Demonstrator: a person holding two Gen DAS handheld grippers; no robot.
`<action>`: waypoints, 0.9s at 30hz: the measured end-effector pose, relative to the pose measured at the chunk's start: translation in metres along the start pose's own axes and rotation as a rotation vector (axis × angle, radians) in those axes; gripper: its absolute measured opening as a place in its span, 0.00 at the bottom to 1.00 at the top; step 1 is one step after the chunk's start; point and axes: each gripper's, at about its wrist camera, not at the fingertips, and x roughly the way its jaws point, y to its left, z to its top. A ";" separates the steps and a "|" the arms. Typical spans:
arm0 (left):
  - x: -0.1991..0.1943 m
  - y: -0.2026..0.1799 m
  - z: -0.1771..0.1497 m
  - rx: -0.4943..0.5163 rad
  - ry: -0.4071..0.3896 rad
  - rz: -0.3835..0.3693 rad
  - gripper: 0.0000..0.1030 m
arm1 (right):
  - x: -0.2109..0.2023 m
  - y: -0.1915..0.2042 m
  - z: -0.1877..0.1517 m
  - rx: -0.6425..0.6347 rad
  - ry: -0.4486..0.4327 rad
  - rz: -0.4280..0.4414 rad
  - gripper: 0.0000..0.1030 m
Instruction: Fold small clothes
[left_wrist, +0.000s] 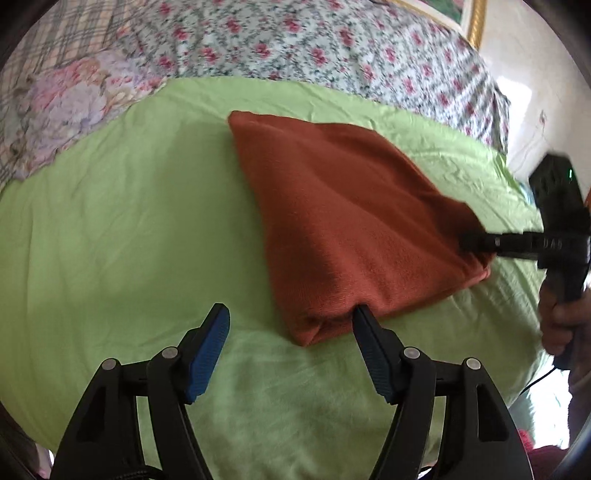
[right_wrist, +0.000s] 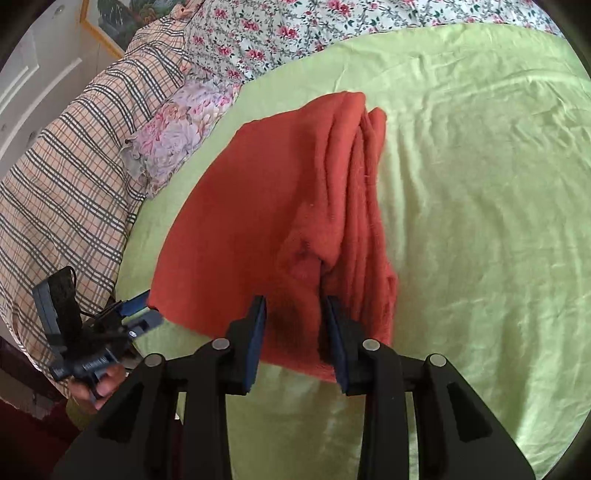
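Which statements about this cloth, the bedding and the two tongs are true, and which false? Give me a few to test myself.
1. The cloth is rust-orange. True.
2. It lies on a blue sheet. False: the sheet is green.
3. The right tongs grip the cloth. True.
4. The left tongs are shut. False: they are open, at the cloth's near corner.

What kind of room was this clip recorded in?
Most likely a bedroom: the orange garment lies on a bed under a green sheet, with a floral cover and plaid bedding beyond it, and a framed picture on the wall.
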 end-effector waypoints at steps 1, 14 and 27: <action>0.004 -0.002 0.000 0.011 0.000 0.015 0.68 | 0.002 0.003 0.002 -0.003 0.001 0.011 0.25; 0.010 0.009 0.007 -0.095 0.004 0.100 0.14 | -0.043 0.031 0.021 -0.052 -0.129 0.030 0.05; 0.008 0.002 -0.006 -0.065 0.058 0.078 0.16 | -0.009 0.000 -0.017 -0.108 0.011 -0.259 0.03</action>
